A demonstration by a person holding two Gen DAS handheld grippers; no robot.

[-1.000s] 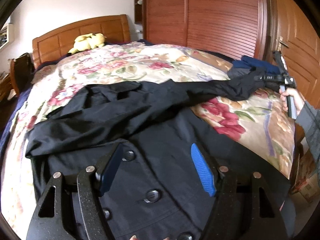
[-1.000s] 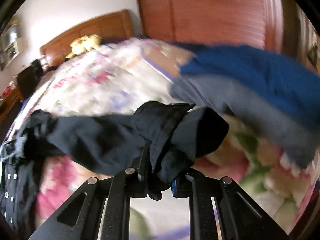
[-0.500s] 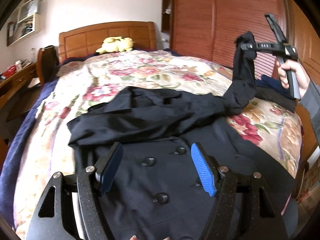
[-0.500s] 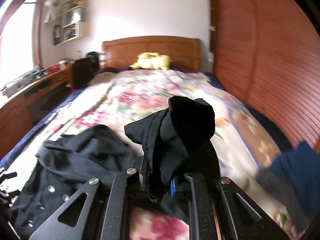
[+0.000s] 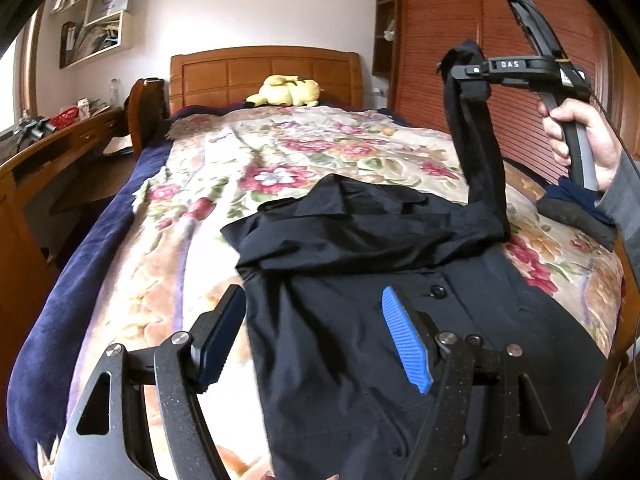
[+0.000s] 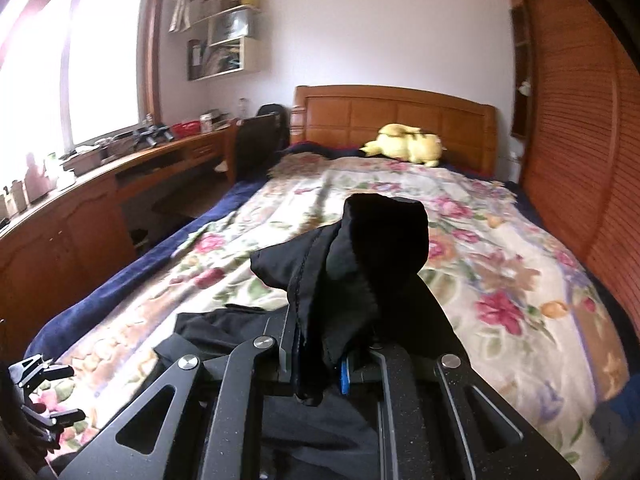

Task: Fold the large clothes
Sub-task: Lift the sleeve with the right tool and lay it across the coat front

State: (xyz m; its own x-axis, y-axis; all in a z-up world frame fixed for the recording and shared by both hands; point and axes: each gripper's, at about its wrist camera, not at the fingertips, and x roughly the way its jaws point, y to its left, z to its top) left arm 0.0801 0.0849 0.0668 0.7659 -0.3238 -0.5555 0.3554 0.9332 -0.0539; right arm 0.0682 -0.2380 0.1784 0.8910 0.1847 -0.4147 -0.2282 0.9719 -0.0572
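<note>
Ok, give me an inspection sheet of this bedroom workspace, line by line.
Surface: bed with floral blanket.
Job's things: black coat spread buttons-up; its sleeve lifted off the bed.
Clutter: yellow plush toy by the headboard; dark folded clothes at the bed's right edge.
Grippers: right gripper shut on the sleeve end; left gripper open above the coat, fingers empty.
Cables: thin cable near the right hand.
Surroundings: desk, window, wall shelves, slatted wardrobe doors.
</note>
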